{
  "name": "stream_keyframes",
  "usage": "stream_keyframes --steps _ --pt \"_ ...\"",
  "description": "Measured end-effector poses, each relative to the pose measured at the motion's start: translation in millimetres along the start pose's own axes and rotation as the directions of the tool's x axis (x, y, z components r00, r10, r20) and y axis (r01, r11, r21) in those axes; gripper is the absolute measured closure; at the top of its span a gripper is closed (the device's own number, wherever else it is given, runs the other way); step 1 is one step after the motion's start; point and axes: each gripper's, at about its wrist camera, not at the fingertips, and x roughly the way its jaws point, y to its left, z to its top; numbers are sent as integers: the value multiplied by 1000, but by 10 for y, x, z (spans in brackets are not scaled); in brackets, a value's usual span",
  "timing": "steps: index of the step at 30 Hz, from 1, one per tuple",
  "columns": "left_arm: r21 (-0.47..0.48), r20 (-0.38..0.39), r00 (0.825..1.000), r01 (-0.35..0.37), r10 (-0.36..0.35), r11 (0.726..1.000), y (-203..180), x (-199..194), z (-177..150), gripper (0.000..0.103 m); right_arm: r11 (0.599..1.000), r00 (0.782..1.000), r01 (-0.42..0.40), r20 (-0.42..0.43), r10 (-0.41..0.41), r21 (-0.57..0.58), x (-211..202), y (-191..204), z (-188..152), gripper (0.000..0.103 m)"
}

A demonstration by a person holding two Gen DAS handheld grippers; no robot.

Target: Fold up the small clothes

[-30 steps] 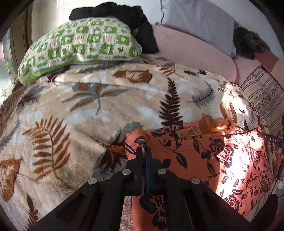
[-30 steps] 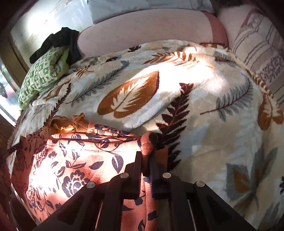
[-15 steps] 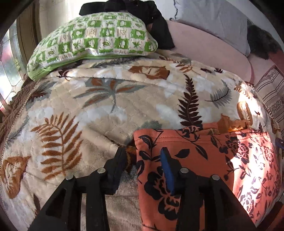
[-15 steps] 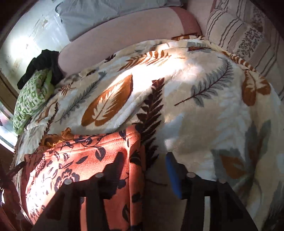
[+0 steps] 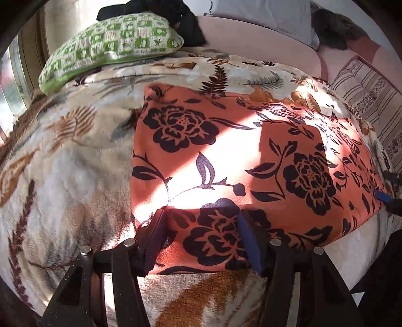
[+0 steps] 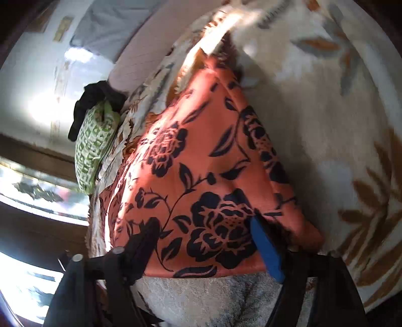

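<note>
An orange garment with a black flower print lies flat and folded on a leaf-patterned blanket. My left gripper hangs over the garment's near left edge, its jaws opening. The cloth lies under and between its fingers, ungripped. The right wrist view shows the same garment tilted. My right gripper stands over its near edge, jaws likewise opening, with cloth below them and nothing pinched. The right gripper's blue pad shows at the garment's far right edge in the left wrist view.
A green checked pillow and dark clothing lie at the head of the bed, with a grey pillow beside them. A striped cushion sits at the right. A bright window lies beyond the bed's left side.
Both grippers were shut on the garment's far corners; they let go, spread their jaws and drew back to its near edge. The right gripper rolled, tilting its view.
</note>
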Motion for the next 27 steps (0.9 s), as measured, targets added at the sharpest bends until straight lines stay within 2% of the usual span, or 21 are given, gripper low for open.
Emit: stream_keyframes --steps 1,2,4,5,6,7,8,9,10,11,14,16,17,19,23,25,27 --pt "-6 19 1000 14 -14 1000 -15 -135 36 43 1000 999 -24 30 24 15 -119 34 -8 31" --pt "-17 74 996 45 -43 999 -12 -294 66 43 1000 999 -13 41 13 -2 -217 127 -14 29" --pt "-21 158 986 60 -56 998 -17 -513 107 37 996 996 -32 85 39 -81 -393 342 -31 26" --pt "-27 169 985 44 -39 999 -18 -526 106 28 992 993 -57 97 68 -112 -435 415 -39 22" --pt "-40 155 988 26 -20 999 -1 -463 90 22 990 991 -73 102 86 -124 -441 437 -56 21" --pt "-54 108 994 21 -15 998 23 -309 54 21 992 992 -62 100 73 -110 -383 390 -72 19" --pt "-66 14 1000 10 -9 998 65 -56 -5 21 997 997 -15 72 21 -76 -264 271 -90 18" --pt "-63 -73 997 -16 12 998 96 150 -69 19 998 998 54 7 -54 -17 -100 77 -95 18" --pt "-31 -9 999 -40 40 999 67 101 -91 18 999 999 31 6 -32 39 -63 -63 -130 23" --pt "-17 10 998 -59 59 998 30 7 -76 18 998 998 -13 58 10 61 -180 -63 -150 24" --pt "-73 55 998 -22 26 997 3 -237 25 18 999 995 -17 102 12 49 -469 98 -184 24" --pt "-105 88 996 -16 25 994 -51 -348 124 18 997 990 -67 126 62 41 -612 156 -249 23" --pt "-124 96 995 -15 27 992 -86 -370 167 18 992 988 -101 121 92 73 -636 129 -298 23" --pt "-140 92 996 8 5 990 -184 -334 240 18 977 987 -143 93 129 159 -569 18 -421 23" --pt "-140 3 999 -43 43 989 -357 -183 209 18 955 989 -147 50 139 258 -341 -145 -572 22" --pt "-145 1 999 -43 43 988 -399 -171 178 18 960 987 -159 47 152 229 -317 -32 -578 22" --pt "-139 -6 998 -63 63 988 -434 -151 161 18 982 989 -144 44 140 121 -343 227 -511 22"
